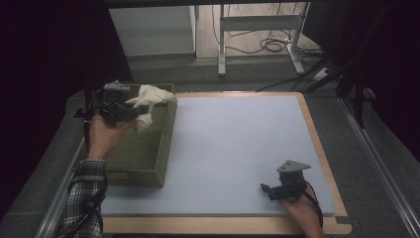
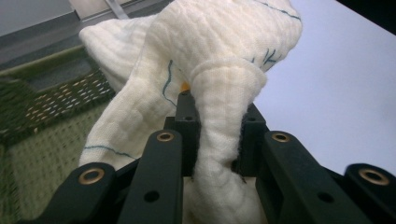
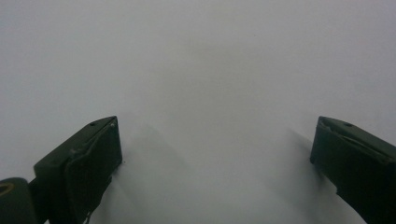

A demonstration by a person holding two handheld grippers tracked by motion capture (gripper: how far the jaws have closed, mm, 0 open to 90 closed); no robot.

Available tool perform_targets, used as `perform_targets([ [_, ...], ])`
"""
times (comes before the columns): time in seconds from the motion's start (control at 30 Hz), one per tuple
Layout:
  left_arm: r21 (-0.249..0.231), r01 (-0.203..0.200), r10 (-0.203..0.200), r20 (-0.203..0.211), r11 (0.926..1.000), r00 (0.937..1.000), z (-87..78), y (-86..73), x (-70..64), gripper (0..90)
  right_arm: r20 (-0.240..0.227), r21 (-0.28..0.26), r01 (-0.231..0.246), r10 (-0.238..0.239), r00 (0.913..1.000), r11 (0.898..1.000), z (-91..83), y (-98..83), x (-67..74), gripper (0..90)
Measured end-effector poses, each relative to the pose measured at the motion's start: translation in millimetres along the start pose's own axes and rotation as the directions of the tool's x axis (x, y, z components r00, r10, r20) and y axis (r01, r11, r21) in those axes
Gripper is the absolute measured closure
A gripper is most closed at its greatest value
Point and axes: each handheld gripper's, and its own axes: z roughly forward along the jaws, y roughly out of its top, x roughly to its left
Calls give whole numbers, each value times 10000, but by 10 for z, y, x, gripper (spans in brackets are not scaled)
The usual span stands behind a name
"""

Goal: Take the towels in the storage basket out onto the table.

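Your left tool (image 1: pixel 130 110) pinches a white cloth (image 1: pixel 148 99) between its jaws; in the left gripper view the cloth (image 2: pixel 205 70) bunches up and drapes over the jaw tips. You hold it raised above the far end of the green basket (image 1: pixel 143 163), which sits at the left edge of the worktop (image 1: pixel 233 144). That position suggests a transfer between basket and worktop; the direction cannot be judged. Your right tool (image 1: pixel 270 190) rests near the right front corner, jaws spread and holding nothing, well apart from the cloth, probably parked so it is clear of the working side.
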Motion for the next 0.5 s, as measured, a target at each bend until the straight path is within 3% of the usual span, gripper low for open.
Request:
perform_targets([
  [0.5, -173, -495, 507, 801, 9986, 9955, 331, 255, -421, 757, -9, -1, 1, -1, 10000, 10000, 0, 0, 0, 21],
])
